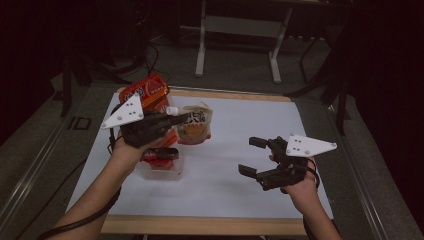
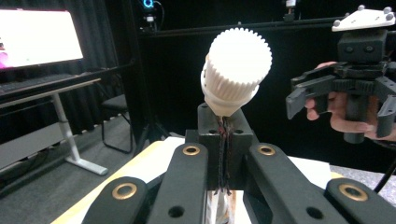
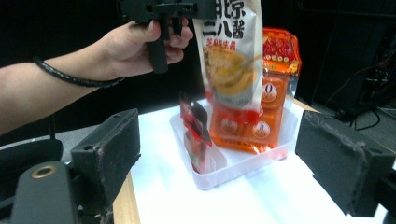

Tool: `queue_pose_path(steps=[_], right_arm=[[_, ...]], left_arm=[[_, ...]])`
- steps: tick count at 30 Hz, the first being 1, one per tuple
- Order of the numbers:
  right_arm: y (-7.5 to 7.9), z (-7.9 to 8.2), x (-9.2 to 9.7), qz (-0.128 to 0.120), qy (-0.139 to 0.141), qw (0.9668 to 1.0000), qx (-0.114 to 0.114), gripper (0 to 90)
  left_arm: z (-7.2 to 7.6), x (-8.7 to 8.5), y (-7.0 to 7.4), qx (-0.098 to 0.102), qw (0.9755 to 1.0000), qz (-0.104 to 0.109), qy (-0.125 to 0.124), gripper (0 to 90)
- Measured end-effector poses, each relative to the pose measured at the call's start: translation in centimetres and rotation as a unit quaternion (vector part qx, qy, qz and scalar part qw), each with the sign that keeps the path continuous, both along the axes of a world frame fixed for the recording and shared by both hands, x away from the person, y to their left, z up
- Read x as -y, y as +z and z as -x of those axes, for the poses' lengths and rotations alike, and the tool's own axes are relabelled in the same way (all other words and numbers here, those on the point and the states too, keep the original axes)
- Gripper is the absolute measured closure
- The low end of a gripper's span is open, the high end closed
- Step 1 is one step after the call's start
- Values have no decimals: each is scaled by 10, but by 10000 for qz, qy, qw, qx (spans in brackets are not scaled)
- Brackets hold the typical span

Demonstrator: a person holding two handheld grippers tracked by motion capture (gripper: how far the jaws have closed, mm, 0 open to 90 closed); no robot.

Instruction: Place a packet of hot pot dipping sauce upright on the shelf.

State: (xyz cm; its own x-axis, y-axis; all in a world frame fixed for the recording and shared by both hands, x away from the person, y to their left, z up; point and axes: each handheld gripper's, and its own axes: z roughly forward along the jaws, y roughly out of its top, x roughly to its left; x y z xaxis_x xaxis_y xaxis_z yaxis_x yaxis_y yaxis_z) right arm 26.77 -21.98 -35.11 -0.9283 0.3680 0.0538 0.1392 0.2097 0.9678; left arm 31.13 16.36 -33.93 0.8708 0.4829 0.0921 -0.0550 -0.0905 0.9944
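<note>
At the left of the high view, the left gripper (image 1: 167,121) is closed tight on the neck seam of a soft, printed plastic spout pouch with a white ribbed screw cap (image 1: 195,125). In the left gripper view the jaws pinch the flat seam just under the white ribbed cap (image 2: 238,63), which stands up past the fingertips. The pouch hangs raised above a clear plastic tray (image 1: 172,172) that stands on the white table sheet (image 1: 235,150), and in the right gripper view its lower end dips down into that tray.

I judge the pouch light to middling in weight, limp in the body and slick on its film, so it will likely swing and sag when carried. The stiff seam below the cap, where it is now held, looks like the surest place to grip; the belly would probably crumple or slip.

Inside the tray, the right gripper view shows an orange foil packet with round labels (image 3: 261,107) standing behind the pouch and a small red and black sachet (image 3: 196,130) leaning near the front wall.

Further right, the right gripper (image 1: 248,156) hovers above the bare sheet, well apart from the tray. Its jaws stand wide open with nothing between them and touch nothing; they point toward the tray and the hanging pouch.
</note>
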Motion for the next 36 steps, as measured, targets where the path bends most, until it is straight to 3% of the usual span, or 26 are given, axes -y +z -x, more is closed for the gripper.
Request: queue_pose_path(steps=[5, 12, 19, 28, 36], right_arm=[[-6, -2, -1, 13, 40, 10000, -80, 138], [-11, -5, 1, 17, 44, 9998, -191, 139], [-15, -6, 2, 28, 44, 9997, -233, 140], [-19, -7, 3, 4, 76, 9993, -353, 141], [-24, -10, 0, 0, 140, 9992, -361, 142]], left_arm=[[-11, -19, -12, -34, 9998, 206, 54, 889], [-22, -38, -28, -101, 9994, 270, 169, 889], [-30, -51, -45, -323, 9994, 105, 106, 889], [-29, -59, -61, -488, 9988, -69, 48, 889], [-27, -64, -76, -667, 9974, -219, -147, 888]])
